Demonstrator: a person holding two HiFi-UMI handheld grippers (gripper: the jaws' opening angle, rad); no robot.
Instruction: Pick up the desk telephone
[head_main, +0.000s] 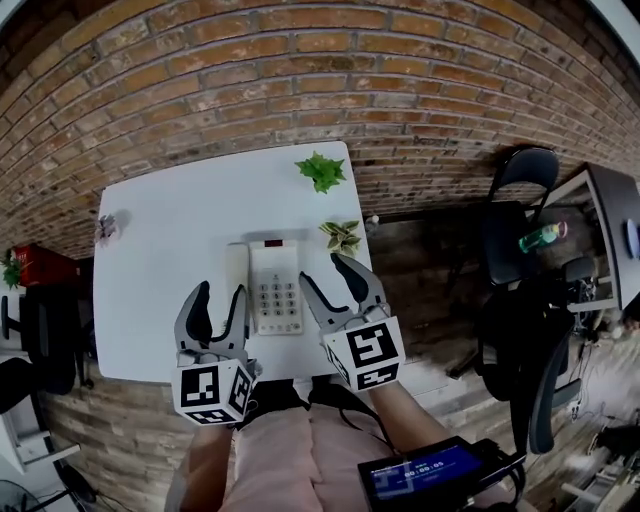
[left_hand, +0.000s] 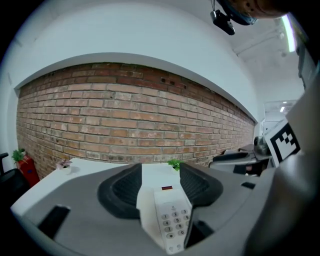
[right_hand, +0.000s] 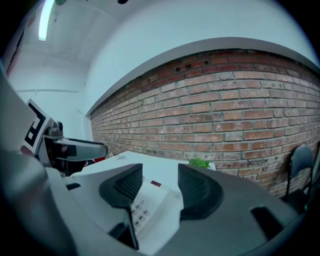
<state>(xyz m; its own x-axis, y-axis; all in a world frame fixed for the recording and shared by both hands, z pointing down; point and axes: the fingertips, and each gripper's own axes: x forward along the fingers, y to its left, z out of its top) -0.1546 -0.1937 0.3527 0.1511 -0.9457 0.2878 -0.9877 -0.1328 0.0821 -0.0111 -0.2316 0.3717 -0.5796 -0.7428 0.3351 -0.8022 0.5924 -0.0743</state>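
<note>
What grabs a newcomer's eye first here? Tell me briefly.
A white desk telephone sits toward the near edge of a white table, flanked by the left gripper and the right gripper, both open. A red brick wall runs behind the table.

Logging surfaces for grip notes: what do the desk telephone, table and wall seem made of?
The desk telephone: probably moulded plastic, off-white, matte; rounded edges, raised keys.
The table: smooth white top, perhaps laminate or painted board; uniform, no grain.
The wall: exposed red-brown brick, pale mortar joints, rough and matte.
</note>
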